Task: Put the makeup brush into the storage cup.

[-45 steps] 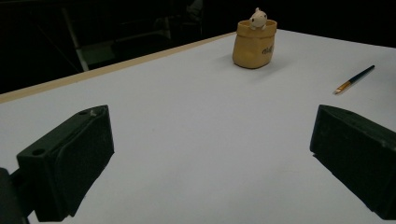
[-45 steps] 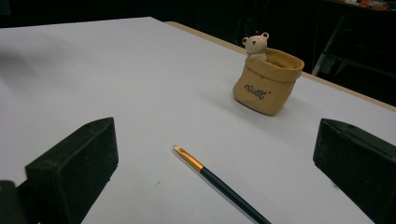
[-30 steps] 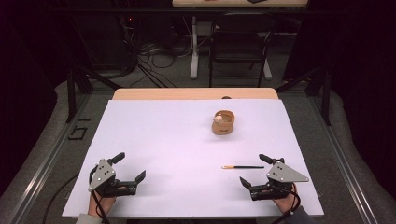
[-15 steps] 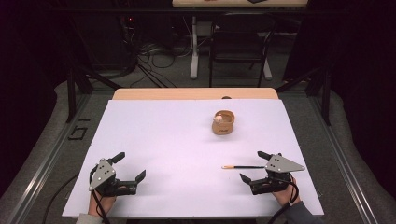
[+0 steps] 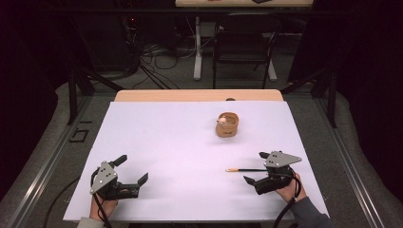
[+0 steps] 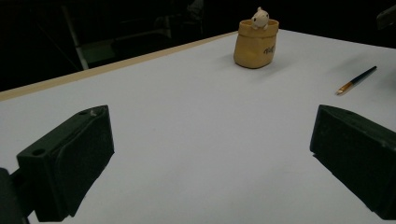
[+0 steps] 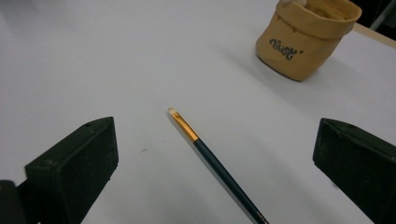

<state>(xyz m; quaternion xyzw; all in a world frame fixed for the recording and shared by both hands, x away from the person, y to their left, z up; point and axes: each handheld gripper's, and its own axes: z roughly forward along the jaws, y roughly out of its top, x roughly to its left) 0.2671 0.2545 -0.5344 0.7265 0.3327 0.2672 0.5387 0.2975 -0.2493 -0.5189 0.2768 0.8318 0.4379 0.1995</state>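
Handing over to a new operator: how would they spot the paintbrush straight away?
On the white table, look at the near right, by the right gripper. The paintbrush lies flat between its open jaws: a thin dark handle with a gold ferrule and pale tip, unlike the squat tan pot farther back.

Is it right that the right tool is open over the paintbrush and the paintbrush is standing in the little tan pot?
Not quite. The right tool is open over the paintbrush, but the right gripper view shows the paintbrush lying flat on the table, apart from the little tan pot.
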